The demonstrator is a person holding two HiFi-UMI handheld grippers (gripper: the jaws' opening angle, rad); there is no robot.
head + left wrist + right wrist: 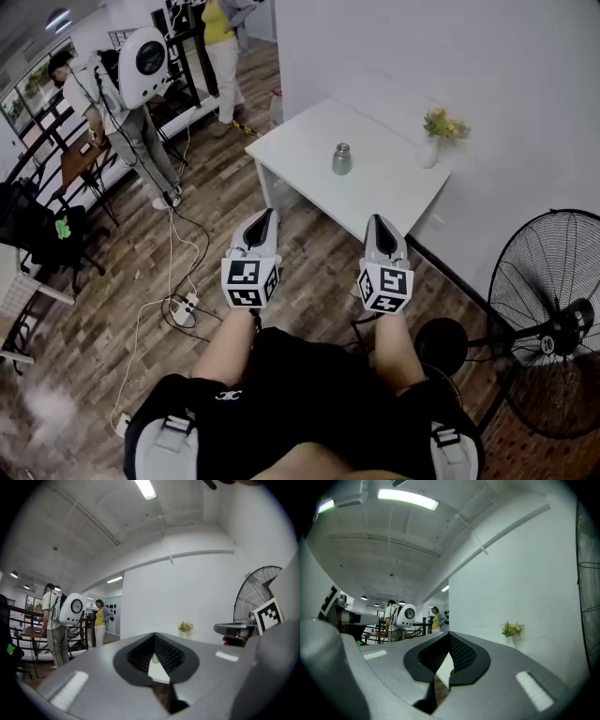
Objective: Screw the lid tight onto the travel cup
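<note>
A small metal travel cup (pixel 341 158) with its lid on top stands upright near the middle of a white table (pixel 309 131), ahead of me. Both grippers are held level over the wooden floor, short of the table's near edge and apart from the cup. My left gripper (pixel 262 216) is shut with nothing in it, and so is my right gripper (pixel 377 222). In the left gripper view the jaws (pixel 154 638) meet at their tips, and the cup (pixel 155 658) shows as a small shape through the gap behind them. The right gripper view shows the closed jaws (pixel 450 637) and a strip of table.
A white vase of yellow flowers (pixel 431 141) stands at the table's right corner by the wall. A large standing fan (pixel 553 328) is on my right. Cables and a power strip (pixel 183 307) lie on the floor at left. Two people (pixel 220 47) stand far back left.
</note>
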